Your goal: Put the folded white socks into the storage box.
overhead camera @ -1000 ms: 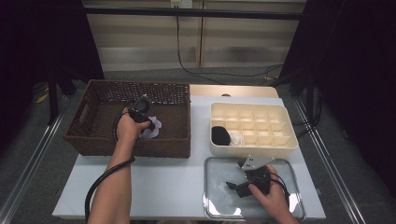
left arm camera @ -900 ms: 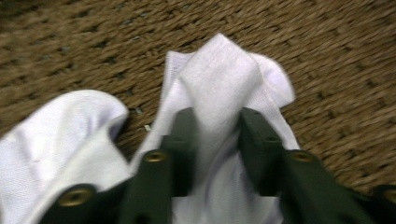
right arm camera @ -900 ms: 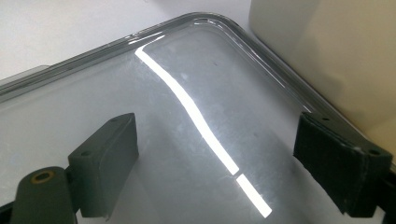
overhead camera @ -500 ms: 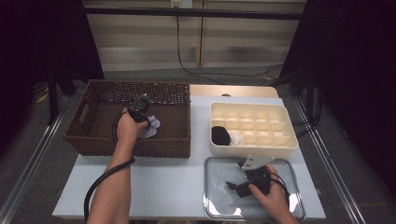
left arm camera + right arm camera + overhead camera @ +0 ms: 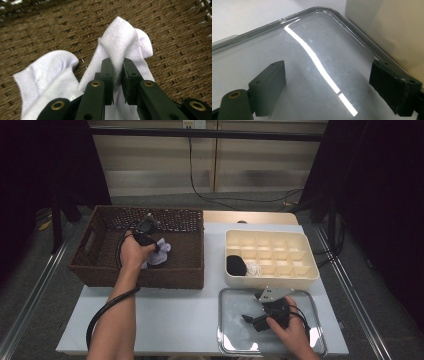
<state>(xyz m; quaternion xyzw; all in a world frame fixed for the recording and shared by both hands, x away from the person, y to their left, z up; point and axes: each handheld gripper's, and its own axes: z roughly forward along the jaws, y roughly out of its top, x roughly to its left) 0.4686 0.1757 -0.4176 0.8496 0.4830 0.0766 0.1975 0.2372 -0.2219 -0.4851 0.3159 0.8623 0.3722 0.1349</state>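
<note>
Left gripper pinches a sock in the basket; right gripper idles wide over the tray.

High view: left gripper (image 5: 148, 236) inside wicker basket (image 5: 95, 270), at white sock (image 5: 159, 253); right gripper (image 5: 250, 320) above metal tray (image 5: 230, 342).
Left gripper view: jaws just closed, clamping a raised fold of sock (image 5: 120, 47).
Right gripper view: jaws wide, nothing between them, tray (image 5: 317, 62) below.

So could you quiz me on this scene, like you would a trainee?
1. What does the left gripper pinch inside the basket?
2. True or false: the right gripper is clamped on a black sock.
3. Where does the right gripper hover? A) over the metal tray B) over the basket C) over the divided box

Key:
1. A fold of a white sock; its jaws have just been closing on it.
2. False: its jaws stand wide apart with nothing between them.
3. A
</note>
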